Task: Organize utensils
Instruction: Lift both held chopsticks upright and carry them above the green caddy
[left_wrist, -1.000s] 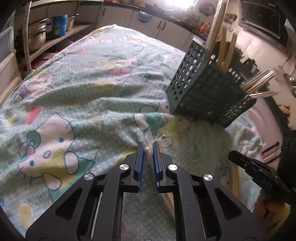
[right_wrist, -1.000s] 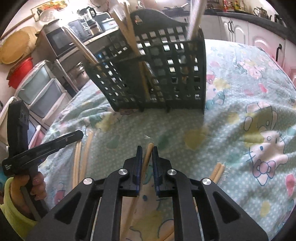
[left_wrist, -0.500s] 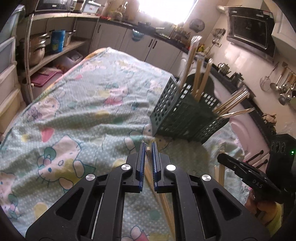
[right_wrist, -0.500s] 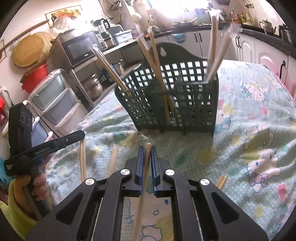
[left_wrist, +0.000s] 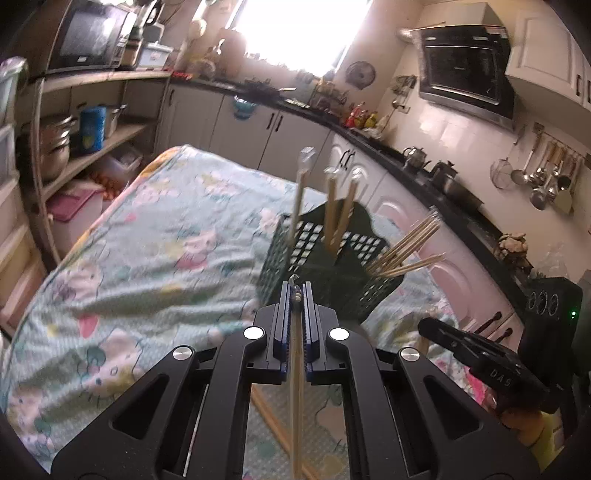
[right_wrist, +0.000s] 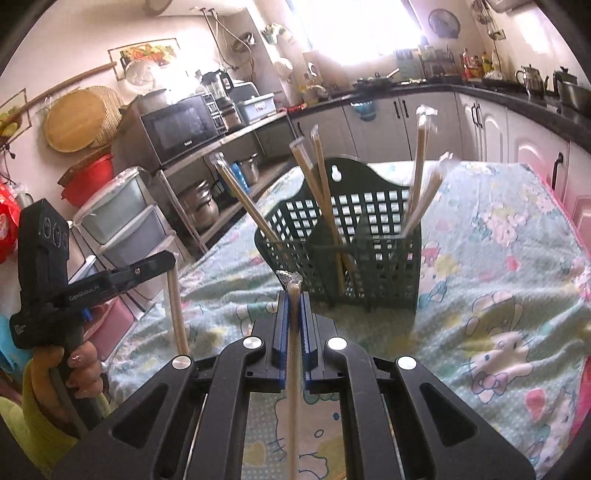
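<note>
Cartoon-print cloth (left_wrist: 155, 258) (rumpled) bears green basket (right_wrist: 373, 258).

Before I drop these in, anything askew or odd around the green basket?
Nothing spilled or damaged. The wrapped chopsticks already in the green basket lean out in different directions rather than standing together, and the tablecloth is rumpled beside it. One loose pair lies under the left gripper.

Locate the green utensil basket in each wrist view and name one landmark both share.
Left wrist: green basket centre, just beyond the left gripper, on the cartoon-print cloth.
Right wrist: basket centre-right, ahead of the right gripper.
Shared landmark: the microwave.
</note>
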